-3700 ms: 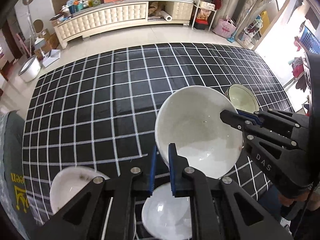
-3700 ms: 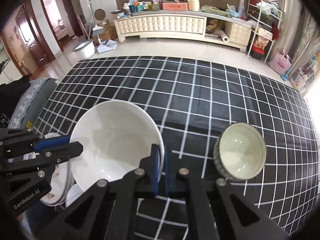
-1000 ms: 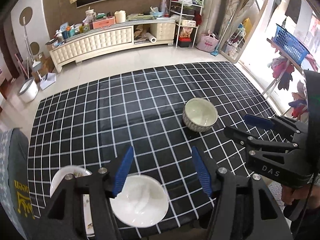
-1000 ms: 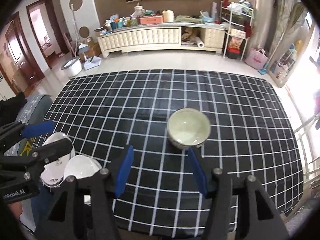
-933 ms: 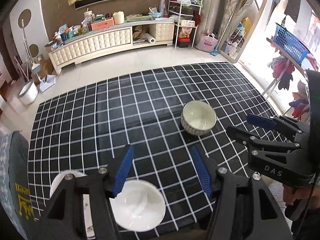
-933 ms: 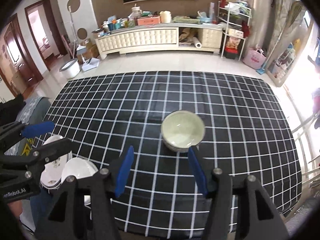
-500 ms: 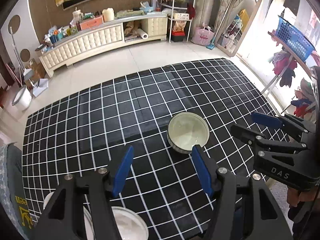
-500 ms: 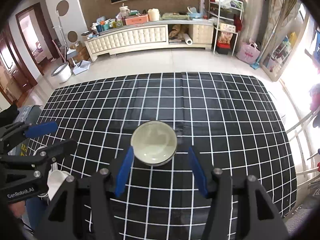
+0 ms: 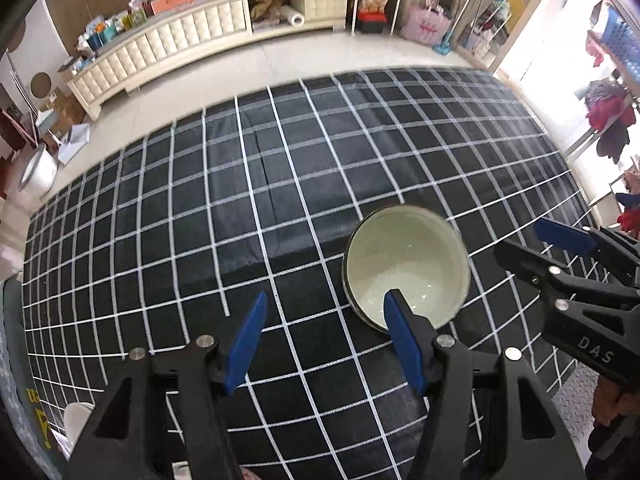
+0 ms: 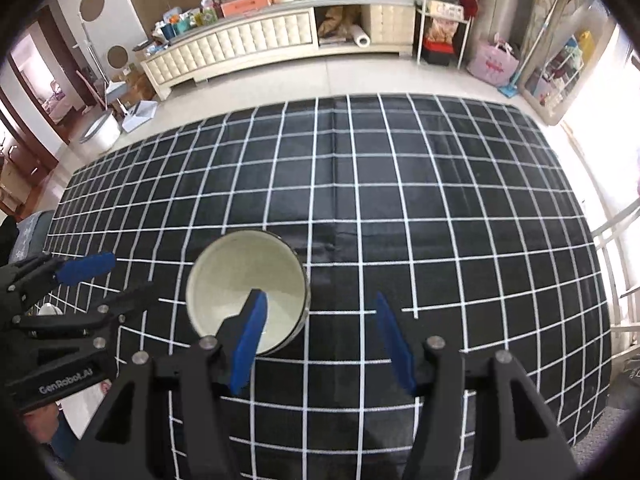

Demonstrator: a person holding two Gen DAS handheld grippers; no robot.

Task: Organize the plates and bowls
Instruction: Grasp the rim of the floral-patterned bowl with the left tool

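Observation:
A pale green bowl with a dark rim stands upright on the black checked tablecloth; it also shows in the right wrist view. My left gripper is open and empty, its right finger over the bowl's near rim. My right gripper is open and empty, its left finger over the bowl's near side. Each gripper shows in the other's view, the right one and the left one. A white dish edge peeks at the lower left.
The table's near edge lies just below both grippers. A dark cushion sits at the left edge. Beyond the table are tiled floor, a long white cabinet and shelves.
Both grippers let go of the large white bowl, opened and moved right and forward to the green bowl. The white dishes slid almost out of view at the lower left.

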